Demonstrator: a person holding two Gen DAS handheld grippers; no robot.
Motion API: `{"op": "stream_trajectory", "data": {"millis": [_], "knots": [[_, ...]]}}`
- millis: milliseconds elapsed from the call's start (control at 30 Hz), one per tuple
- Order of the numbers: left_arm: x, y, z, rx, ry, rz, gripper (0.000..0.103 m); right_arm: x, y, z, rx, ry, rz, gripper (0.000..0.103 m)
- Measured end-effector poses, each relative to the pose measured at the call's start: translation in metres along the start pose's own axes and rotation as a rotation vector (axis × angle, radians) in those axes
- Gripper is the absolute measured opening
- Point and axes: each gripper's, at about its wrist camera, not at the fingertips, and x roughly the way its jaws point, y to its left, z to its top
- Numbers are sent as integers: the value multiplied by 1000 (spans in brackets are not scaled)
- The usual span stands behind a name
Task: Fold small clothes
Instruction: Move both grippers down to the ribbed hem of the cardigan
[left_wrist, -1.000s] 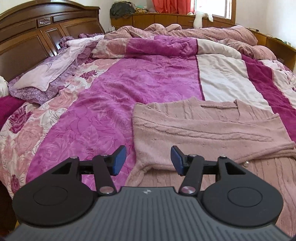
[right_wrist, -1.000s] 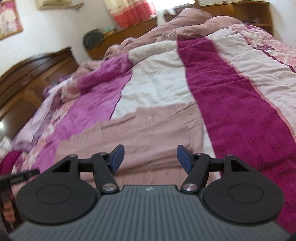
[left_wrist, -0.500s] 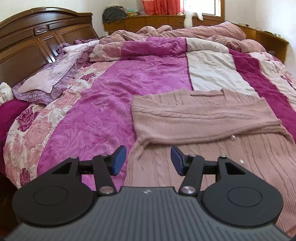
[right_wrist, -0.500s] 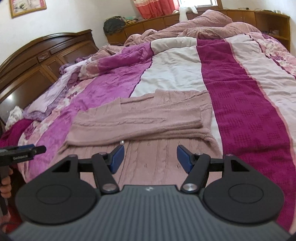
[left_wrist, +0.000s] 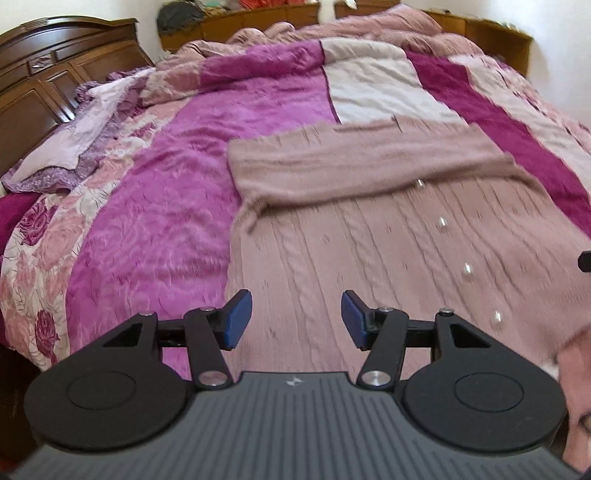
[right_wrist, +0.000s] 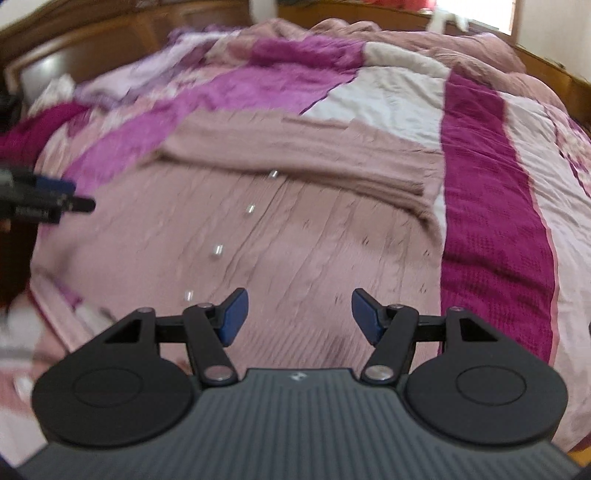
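Note:
A dusty-pink cable-knit cardigan lies flat on the bed, its sleeves folded across the upper part and a row of pearl buttons down the front. It also shows in the right wrist view, blurred. My left gripper is open and empty, above the cardigan's lower left part. My right gripper is open and empty, above its lower middle. The left gripper's tip shows at the left edge of the right wrist view.
The bed is covered by a patchwork quilt in magenta, cream and floral pink. A lilac pillowcase lies at the far left by the dark wooden headboard. A rumpled pink blanket is piled at the far end.
Both grippers have drawn back toward the near edge of the bed, so more of the cardigan's lower body shows. The right wrist view has swung and blurred. Both stay open.

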Motion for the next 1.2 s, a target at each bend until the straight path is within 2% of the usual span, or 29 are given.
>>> {"op": "stream_trajectory", "data": {"millis": [67, 200, 367, 533, 667, 867, 1000, 1100, 1200], "knots": [[-2, 0, -7, 19, 14, -21, 66, -1, 1, -4, -31, 20, 14, 64], [-8, -5, -17, 74, 32, -59, 67, -7, 2, -12, -105, 48, 26, 64], [-15, -18, -25, 155, 49, -107, 67, -15, -1, -20, -267, 117, 22, 64], [-19, -35, -34, 271, 81, -141, 67, -19, -2, -29, -455, 207, -11, 64], [-19, -42, -40, 310, 103, -160, 67, -8, 4, -39, -557, 260, -53, 64], [-15, -47, -46, 333, 129, -183, 67, -3, 11, -38, -551, 205, -68, 64], [-14, -51, -50, 382, 137, -193, 67, 0, 10, -30, -500, 138, -71, 64], [-15, -55, -53, 425, 137, -208, 67, 10, 12, -26, -471, 123, -70, 64], [-13, -60, -54, 462, 118, -190, 67, 17, 14, -23, -454, 106, -67, 63]]}}
